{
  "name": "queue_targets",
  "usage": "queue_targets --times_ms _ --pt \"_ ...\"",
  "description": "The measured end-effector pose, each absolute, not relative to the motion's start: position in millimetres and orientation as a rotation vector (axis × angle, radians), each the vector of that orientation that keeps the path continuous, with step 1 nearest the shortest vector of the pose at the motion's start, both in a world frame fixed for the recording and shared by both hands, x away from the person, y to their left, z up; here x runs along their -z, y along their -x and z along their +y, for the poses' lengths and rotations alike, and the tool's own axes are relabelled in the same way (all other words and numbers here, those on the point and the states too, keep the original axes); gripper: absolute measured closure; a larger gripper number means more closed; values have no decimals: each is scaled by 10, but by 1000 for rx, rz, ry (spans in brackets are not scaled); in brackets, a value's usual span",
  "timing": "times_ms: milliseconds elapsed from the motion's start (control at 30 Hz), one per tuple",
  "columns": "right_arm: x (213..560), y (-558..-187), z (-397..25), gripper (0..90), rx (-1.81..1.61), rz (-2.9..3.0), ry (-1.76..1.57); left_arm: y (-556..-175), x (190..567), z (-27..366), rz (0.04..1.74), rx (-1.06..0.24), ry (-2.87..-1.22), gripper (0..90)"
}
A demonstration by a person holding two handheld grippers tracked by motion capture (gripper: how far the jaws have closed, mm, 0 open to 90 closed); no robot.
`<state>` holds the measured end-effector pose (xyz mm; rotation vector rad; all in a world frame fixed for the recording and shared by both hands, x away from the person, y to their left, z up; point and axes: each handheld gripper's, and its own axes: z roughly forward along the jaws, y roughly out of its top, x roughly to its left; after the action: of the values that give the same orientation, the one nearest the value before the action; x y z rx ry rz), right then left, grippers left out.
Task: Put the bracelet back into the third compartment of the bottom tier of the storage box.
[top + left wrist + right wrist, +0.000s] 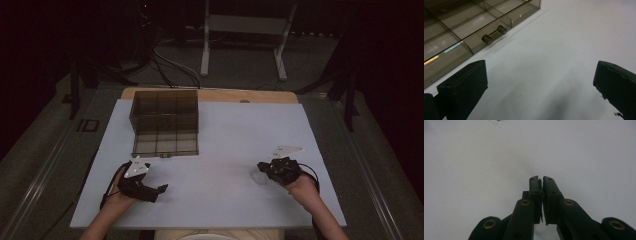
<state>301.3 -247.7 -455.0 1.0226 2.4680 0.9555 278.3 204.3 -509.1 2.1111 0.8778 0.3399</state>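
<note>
A smoky see-through compartment box (165,125) lies on the white sheet (225,135) at the back left, with its latch (494,34) on the near edge. My left gripper (154,192) rests on the sheet in front of the box. It is open, with bare sheet between its jaws (541,80). My right gripper (261,167) sits at the front right and points left. Its jaws are shut together over bare sheet (541,180), and nothing shows between them. A faint glassy patch (257,176) lies by its tips; I cannot tell what it is.
A wooden table edge (210,94) shows behind the sheet. Beyond it stand a white metal frame (245,35) and cables (170,65) on a dark floor. Open sheet spreads between the two grippers and to the right of the box.
</note>
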Motion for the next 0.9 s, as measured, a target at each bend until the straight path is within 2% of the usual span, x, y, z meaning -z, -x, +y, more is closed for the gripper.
queue_targets --times_ms 900 --pt "4312 -3226 -2258 862 -999 2448 -947 -2781 5092 2042 869 -334 -2111 8"
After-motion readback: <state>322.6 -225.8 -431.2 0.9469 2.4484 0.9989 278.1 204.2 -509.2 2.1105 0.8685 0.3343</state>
